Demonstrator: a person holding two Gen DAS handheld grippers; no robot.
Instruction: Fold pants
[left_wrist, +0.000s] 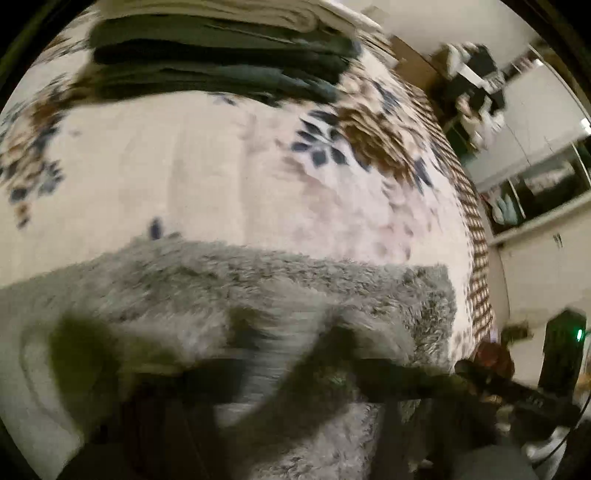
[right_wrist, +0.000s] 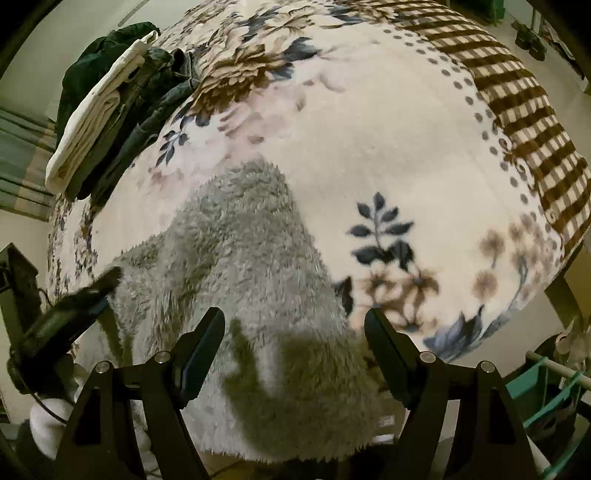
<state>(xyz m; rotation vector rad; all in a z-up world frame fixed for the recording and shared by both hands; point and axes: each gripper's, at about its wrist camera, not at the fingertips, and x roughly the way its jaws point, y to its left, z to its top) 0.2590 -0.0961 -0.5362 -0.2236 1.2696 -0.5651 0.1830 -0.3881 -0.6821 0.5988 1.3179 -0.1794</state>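
Spread across a floral blanket (right_wrist: 369, 155), fluffy grey pants (right_wrist: 236, 266) folded and shaggy at six o'clock; right gripper (right_wrist: 295, 354) released, poised just above them; left gripper (right_wrist: 70, 314) blurred, grip impossible to tell.

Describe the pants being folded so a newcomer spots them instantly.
Start at the floral blanket covering the bed. The pants lie at its near edge, under the open right tongs. Unlike the smooth dark and cream clothes stacked at the far side, they are grey and shaggy.
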